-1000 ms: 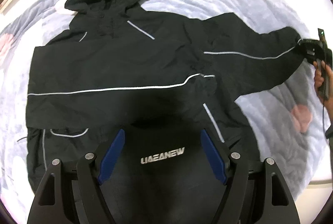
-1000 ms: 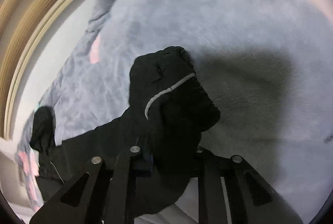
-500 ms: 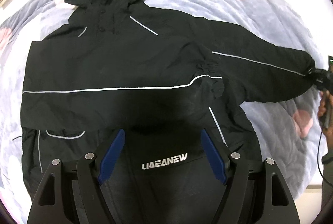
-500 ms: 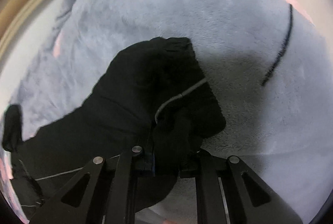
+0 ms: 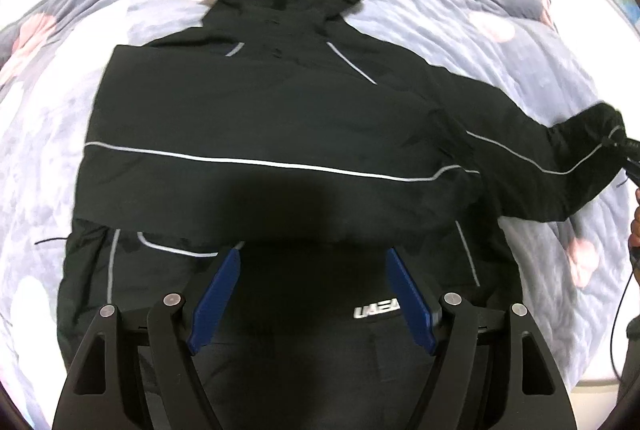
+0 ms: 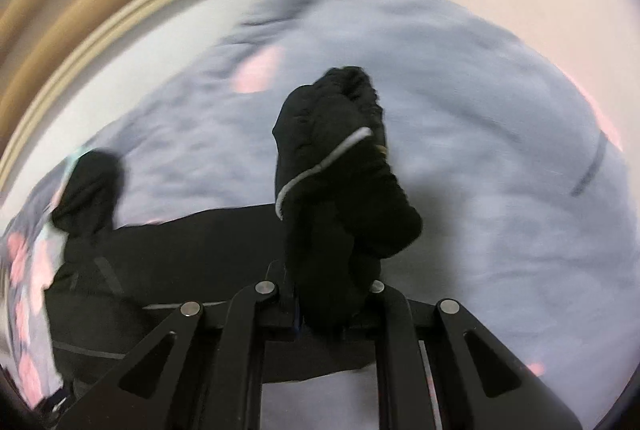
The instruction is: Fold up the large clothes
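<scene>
A black hooded jacket [image 5: 256, 118] with thin white piping lies spread on a grey-blue blanket [image 5: 460, 30], hood at the far end. One sleeve is folded across the chest; the other sleeve [image 5: 560, 154] stretches out to the right. My left gripper [image 5: 316, 290] is open with blue pads [image 5: 216, 294] and hovers above the jacket's hem. My right gripper [image 6: 332, 282] is shut on the black sleeve cuff [image 6: 340, 158], which bunches up in front of it and hides its fingertips. It also shows at the right edge of the left wrist view [image 5: 632, 158].
The blanket [image 6: 500, 110] has pink flower patches. A wooden bed frame [image 6: 80, 2] runs along the far side. A hand and a thin cable [image 5: 624, 294] show at the right edge. White floor lies beyond the blanket's near right corner.
My right gripper has swung the held cuff outward, straightening the sleeve to the right. My left gripper has shifted left over the hem, so the jacket's logo sits further right.
</scene>
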`<act>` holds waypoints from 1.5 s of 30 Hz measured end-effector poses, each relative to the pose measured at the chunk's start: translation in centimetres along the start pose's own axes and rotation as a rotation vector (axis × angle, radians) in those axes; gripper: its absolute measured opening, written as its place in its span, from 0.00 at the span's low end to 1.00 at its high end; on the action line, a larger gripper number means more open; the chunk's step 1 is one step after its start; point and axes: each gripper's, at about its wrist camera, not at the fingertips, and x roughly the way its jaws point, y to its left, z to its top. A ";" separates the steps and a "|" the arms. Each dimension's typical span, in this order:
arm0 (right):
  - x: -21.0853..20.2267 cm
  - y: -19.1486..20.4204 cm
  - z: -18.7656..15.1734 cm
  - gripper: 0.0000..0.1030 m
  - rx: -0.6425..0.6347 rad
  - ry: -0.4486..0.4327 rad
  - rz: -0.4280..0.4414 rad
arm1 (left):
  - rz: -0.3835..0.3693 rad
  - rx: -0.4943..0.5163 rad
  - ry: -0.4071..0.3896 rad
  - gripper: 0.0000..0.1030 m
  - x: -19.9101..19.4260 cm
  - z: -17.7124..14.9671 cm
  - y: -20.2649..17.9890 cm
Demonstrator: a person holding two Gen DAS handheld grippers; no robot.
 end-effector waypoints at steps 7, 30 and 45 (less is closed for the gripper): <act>-2.5 16.4 -4.1 0.14 -0.212 0.000 0.171 | -0.003 -0.057 -0.028 0.74 -1.7 -1.4 4.9; 9.3 51.8 -26.3 0.23 -0.761 0.280 0.246 | 0.019 -0.174 -0.050 0.74 -2.7 -4.3 18.0; 5.3 43.6 -22.4 0.62 -0.694 0.274 0.407 | 0.006 -0.143 -0.103 0.74 -2.4 -0.7 19.7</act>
